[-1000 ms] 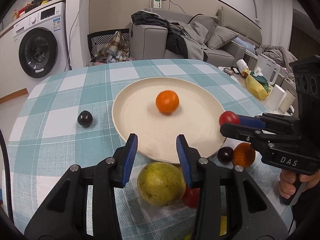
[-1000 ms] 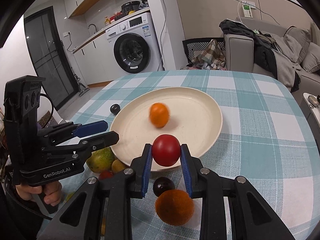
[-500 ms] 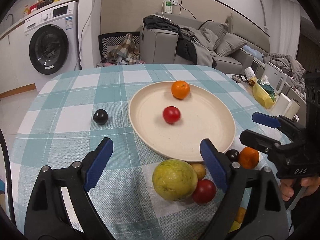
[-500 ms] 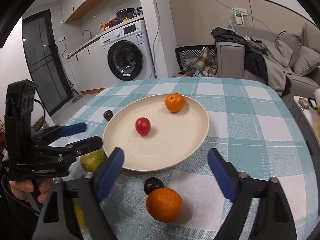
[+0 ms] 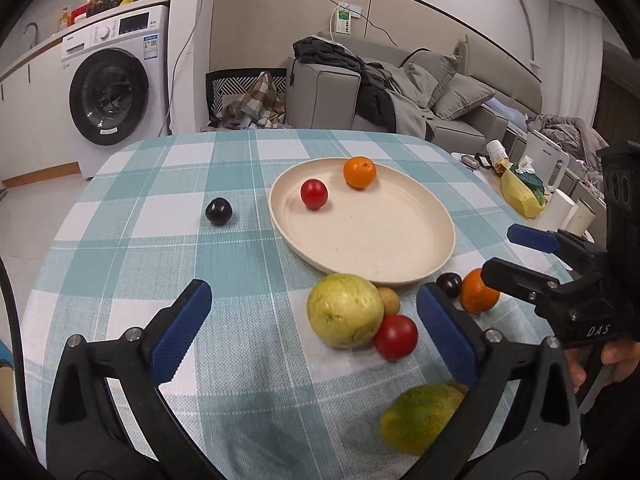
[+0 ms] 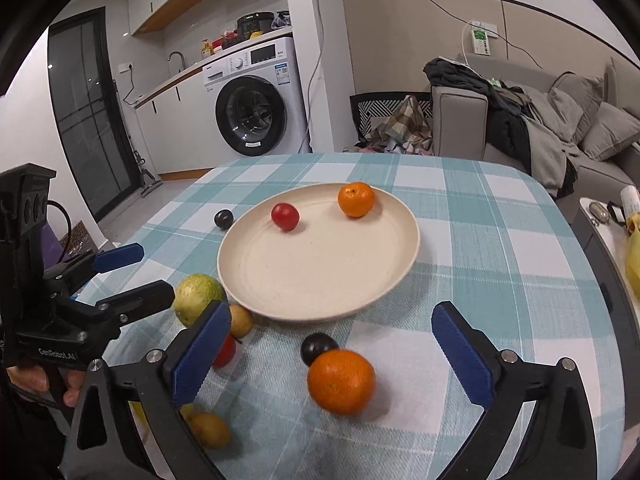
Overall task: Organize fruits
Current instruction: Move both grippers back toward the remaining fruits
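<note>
table (image 5: 120, 240) carried the fruits | plate (image 6: 320, 280) held an orange (image 6: 356, 199) and a red fruit (image 6: 285, 216) | left gripper (image 5: 320, 332) and right gripper (image 6: 332, 354) had just been opening, fingers apart, empty | green-yellow fruit (image 5: 420, 416) appeared only in left view

Plate (image 5: 400, 248): cream, on the checked tabletop (image 5: 132, 264).
On the plate: a small red fruit (image 5: 314, 194) and an orange (image 5: 359, 172), near the far rim.
Black fruit (image 5: 219, 211): alone, left of the plate.
Big green fruit (image 5: 345, 310): just in front of the plate, touching a red fruit (image 5: 396, 337).
Left gripper (image 5: 316, 334): jaws just opened wide, nothing pinched.
</note>
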Demonstrator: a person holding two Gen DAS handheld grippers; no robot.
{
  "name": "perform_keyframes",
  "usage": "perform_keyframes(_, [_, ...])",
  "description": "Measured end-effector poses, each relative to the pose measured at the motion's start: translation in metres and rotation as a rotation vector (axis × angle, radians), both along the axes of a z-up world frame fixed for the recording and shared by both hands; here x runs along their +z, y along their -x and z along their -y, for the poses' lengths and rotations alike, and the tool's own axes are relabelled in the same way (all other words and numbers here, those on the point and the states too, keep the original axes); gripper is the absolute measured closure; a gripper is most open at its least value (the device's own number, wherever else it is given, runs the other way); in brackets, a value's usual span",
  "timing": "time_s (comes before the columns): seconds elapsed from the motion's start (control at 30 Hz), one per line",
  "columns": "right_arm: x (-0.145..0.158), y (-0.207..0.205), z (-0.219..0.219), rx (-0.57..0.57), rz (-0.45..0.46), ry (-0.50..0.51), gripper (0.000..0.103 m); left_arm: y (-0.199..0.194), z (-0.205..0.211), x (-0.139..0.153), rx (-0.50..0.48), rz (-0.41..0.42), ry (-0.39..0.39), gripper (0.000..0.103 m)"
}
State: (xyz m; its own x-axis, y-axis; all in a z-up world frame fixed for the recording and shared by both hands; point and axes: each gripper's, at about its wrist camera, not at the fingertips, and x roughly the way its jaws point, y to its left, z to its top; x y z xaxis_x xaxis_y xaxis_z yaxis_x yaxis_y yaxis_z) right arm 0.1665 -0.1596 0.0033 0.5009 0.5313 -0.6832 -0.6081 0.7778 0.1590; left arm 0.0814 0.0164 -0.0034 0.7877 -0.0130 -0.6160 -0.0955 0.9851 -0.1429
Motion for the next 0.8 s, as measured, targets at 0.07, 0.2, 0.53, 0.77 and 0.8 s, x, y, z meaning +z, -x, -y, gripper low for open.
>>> perform_keyframes(0.07, [-0.002, 0.004, 0.006, -0.007, -0.009, -0.003, 0.000, 0.004, 0.001, -0.001, -0.011, 0.001, 0.015, 0.001])
perform_keyframes(0.2, [-0.004, 0.011, 0.013, -0.019, -0.028, -0.002, 0.000, 0.010, 0.007, 0.000, -0.021, -0.004, 0.013, 0.001])
perform_keyframes(0.53, [-0.007, 0.031, 0.010, 0.054, -0.059, 0.065, 0.000, 0.031, 0.021, -0.004, -0.055, -0.038, -0.006, 0.001])
perform_keyframes(0.77, [-0.011, 0.043, 0.002, 0.152, -0.100, 0.077, 0.000, 0.038, 0.023, -0.004, -0.057, -0.038, -0.018, 0.001])
perform_keyframes(0.8, [-0.012, 0.045, 0.001, 0.164, -0.105, 0.081, 0.000, 0.038, 0.023, -0.003, -0.058, -0.038, -0.017, 0.001])
